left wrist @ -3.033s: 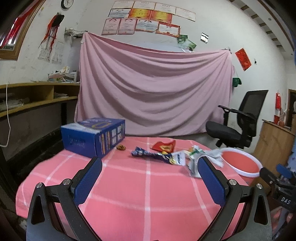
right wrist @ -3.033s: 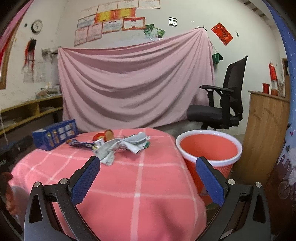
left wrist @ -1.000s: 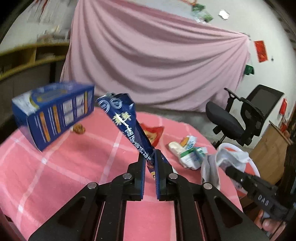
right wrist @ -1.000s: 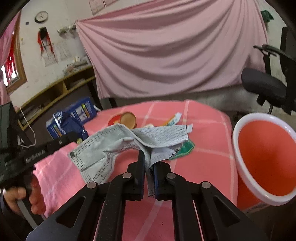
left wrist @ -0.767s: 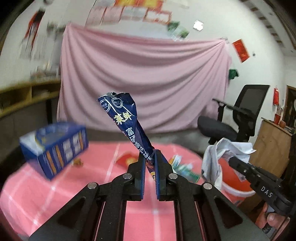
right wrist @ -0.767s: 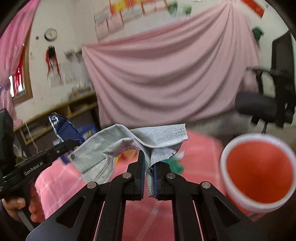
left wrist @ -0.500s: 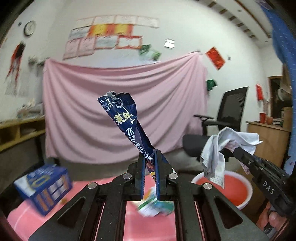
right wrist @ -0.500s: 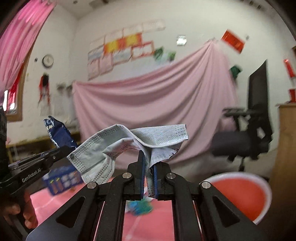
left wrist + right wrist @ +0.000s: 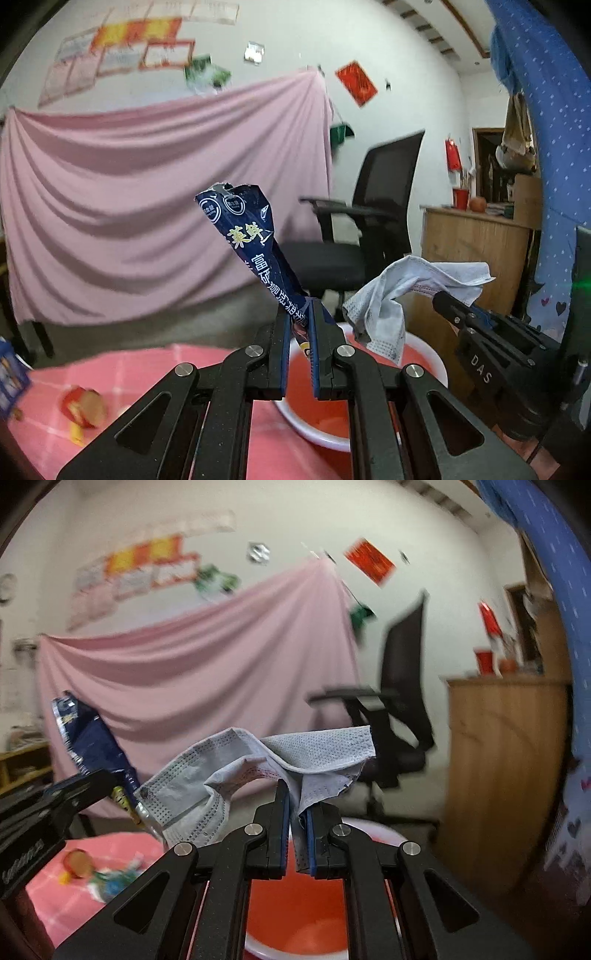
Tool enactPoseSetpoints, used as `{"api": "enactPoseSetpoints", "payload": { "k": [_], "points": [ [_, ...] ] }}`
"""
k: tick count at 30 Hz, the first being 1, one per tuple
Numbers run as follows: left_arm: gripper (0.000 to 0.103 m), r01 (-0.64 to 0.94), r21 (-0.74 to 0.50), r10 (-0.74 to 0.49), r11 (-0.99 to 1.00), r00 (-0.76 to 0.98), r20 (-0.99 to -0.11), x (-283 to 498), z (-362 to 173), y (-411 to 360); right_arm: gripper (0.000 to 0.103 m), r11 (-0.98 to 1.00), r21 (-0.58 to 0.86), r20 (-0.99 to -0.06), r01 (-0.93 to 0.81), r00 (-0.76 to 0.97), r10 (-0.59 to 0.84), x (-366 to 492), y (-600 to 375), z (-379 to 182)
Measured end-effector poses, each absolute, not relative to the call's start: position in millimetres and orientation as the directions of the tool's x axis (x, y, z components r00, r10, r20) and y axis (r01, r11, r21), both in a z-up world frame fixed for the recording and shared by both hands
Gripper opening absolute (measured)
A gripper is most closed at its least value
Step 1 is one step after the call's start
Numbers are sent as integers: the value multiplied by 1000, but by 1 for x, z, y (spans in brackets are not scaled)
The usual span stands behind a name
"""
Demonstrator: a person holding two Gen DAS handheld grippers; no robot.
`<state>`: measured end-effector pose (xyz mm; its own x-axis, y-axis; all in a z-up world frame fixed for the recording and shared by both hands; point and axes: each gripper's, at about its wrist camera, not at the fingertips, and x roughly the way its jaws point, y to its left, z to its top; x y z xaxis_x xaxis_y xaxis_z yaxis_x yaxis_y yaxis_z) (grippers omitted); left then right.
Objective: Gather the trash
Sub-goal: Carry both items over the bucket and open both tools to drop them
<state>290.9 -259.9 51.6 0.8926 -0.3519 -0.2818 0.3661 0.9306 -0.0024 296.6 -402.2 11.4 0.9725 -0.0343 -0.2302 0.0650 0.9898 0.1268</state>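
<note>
My left gripper [image 9: 298, 314] is shut on a dark blue snack wrapper [image 9: 251, 243] that stands up from its jaws, held in the air over the near rim of the red basin [image 9: 424, 354]. My right gripper [image 9: 296, 805] is shut on a crumpled grey face mask [image 9: 258, 768] and hangs above the same red basin [image 9: 295, 915]. The mask [image 9: 399, 295] and the right gripper's body show at the right in the left wrist view. The wrapper [image 9: 92, 746] shows at the left in the right wrist view.
The pink checked table [image 9: 147, 373] lies left of the basin with a red and tan scrap [image 9: 83, 406] and a green wrapper [image 9: 110, 882] on it. A black office chair [image 9: 369, 221] and a wooden cabinet [image 9: 472, 258] stand behind the basin.
Both grippers have swung right, off the table and over the red basin, still holding the wrapper and the mask. The blue box has slid out to the left edge of view.
</note>
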Motion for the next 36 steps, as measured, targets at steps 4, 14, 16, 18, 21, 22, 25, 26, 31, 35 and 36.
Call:
{"api": "enactPoseSetpoints", "payload": {
  "k": [4,14,16,18,21,22,25,26,31,35,36],
  "points": [
    [7,391,-45,-381,919,856,-351,317,38,-279,6,985,135,-306,105,950,-59,306,-416,-2],
    [7,383,-129,-391,915,757,-524,365,21,-297,9,965,233,-505,124,863,11,332,-449,-34],
    [7,374,-134,-385,918,754,-532,367,18,-295,9,962,240,-515,131,857,12,329,-451,-35],
    [8,371,-127,-378,920,752,-540,367,16,-295,9,960,248,-516,129,857,18,330,-453,-33],
    [12,369,-129,-377,920,745,-550,362,15,-289,19,961,247,-516,128,857,18,326,-452,-29],
    [14,367,-129,-375,921,747,-548,360,16,-287,27,960,251,-517,126,856,23,324,-452,-30],
    [24,356,-139,-372,924,753,-542,358,18,-281,28,958,255,-523,128,852,26,325,-450,-27],
    [25,351,-142,-370,925,755,-541,357,18,-278,28,958,257,-523,125,852,29,324,-449,-26],
    [33,313,-141,-340,939,794,-503,345,26,-261,38,958,264,-496,111,868,36,327,-451,-17],
    [46,279,-146,-315,949,842,-439,327,36,-240,57,953,294,-416,78,908,54,315,-447,-4],
    [50,264,-147,-301,953,855,-423,322,39,-232,58,952,299,-399,67,915,61,313,-445,0]
  ]
}}
